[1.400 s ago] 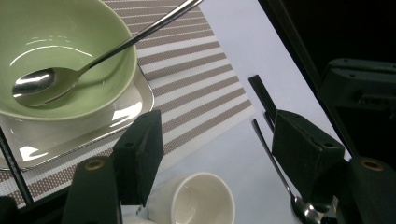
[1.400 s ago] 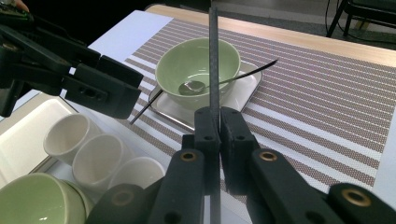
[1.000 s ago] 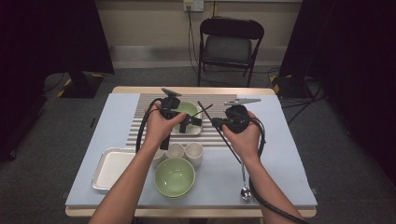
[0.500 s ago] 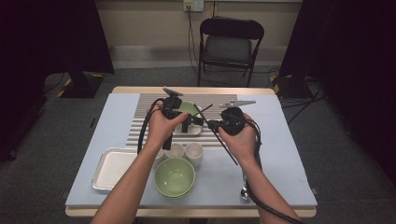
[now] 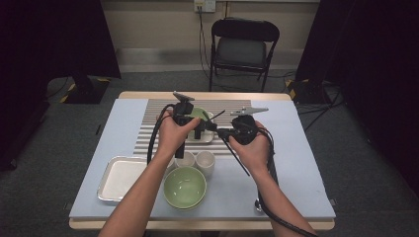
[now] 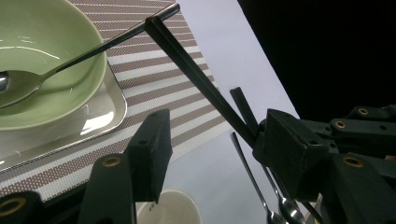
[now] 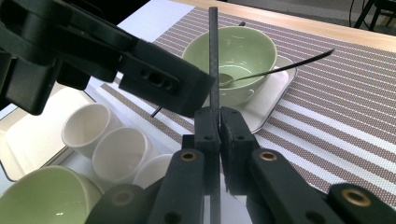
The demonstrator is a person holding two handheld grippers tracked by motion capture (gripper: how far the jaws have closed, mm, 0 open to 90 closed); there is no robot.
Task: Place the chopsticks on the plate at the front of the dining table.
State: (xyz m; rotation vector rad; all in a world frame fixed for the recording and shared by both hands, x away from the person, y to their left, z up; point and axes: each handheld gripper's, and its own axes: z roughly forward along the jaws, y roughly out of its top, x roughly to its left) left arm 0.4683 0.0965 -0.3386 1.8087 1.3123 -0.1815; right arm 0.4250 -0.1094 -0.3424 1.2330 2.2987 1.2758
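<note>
A pair of black chopsticks (image 7: pixel 213 56) stands upright between the pads of my right gripper (image 7: pixel 219 128), which is shut on them. In the high view the right gripper (image 5: pixel 221 131) holds them slanted over the placemat, the chopsticks (image 5: pixel 239 160) running back toward the person. My left gripper (image 6: pixel 217 140) has the chopsticks (image 6: pixel 196 74) between its jaws, which have just been closing. They lie against its right pad (image 6: pixel 280 140), and the left pad (image 6: pixel 154 144) is still apart. In the high view the left gripper (image 5: pixel 197 129) meets the right one above the small tray.
A green bowl (image 6: pixel 56 60) with a spoon (image 6: pixel 28 84) sits on a small steel tray (image 7: pixel 275 93) on the striped placemat (image 5: pixel 148 133). Two white cups (image 5: pixel 205 160), another green bowl (image 5: pixel 184 186) and a larger tray (image 5: pixel 121 177) stand nearer. A folding chair (image 5: pixel 242 47) stands behind the table.
The right gripper with the chopsticks has edged slightly toward the left gripper. The left hand has kept its place.
</note>
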